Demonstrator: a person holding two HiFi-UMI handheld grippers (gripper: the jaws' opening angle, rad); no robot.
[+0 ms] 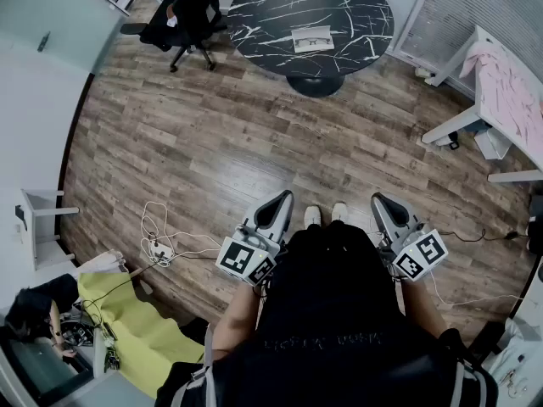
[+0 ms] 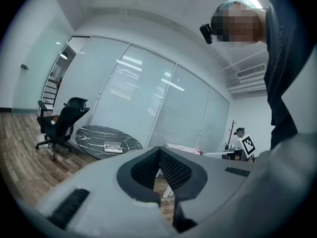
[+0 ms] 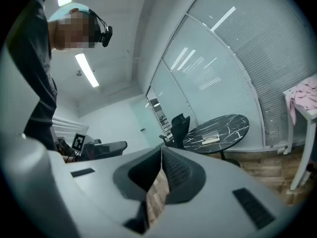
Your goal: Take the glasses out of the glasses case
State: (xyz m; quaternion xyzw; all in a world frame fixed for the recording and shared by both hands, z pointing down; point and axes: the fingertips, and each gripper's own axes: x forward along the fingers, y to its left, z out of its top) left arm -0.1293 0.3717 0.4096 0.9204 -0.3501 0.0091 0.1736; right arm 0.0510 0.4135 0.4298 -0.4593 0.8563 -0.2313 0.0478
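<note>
Grey plastic left gripper (image 1: 278,203) hangs at the person's waist, its jaws pressed together with nothing between them; ahead, well apart across the brown wood-plank floor (image 1: 297,142), the pale rectangular glasses case (image 1: 312,38) lies on the round black marble-patterned table (image 1: 365,11), seemingly open with dark-framed glasses showing, though too small to be sure; the matching grey right gripper (image 1: 383,203) is likewise closed and empty; I judge the task not yet begun: the approach, the reach and lifting the glasses out all remain.
</note>
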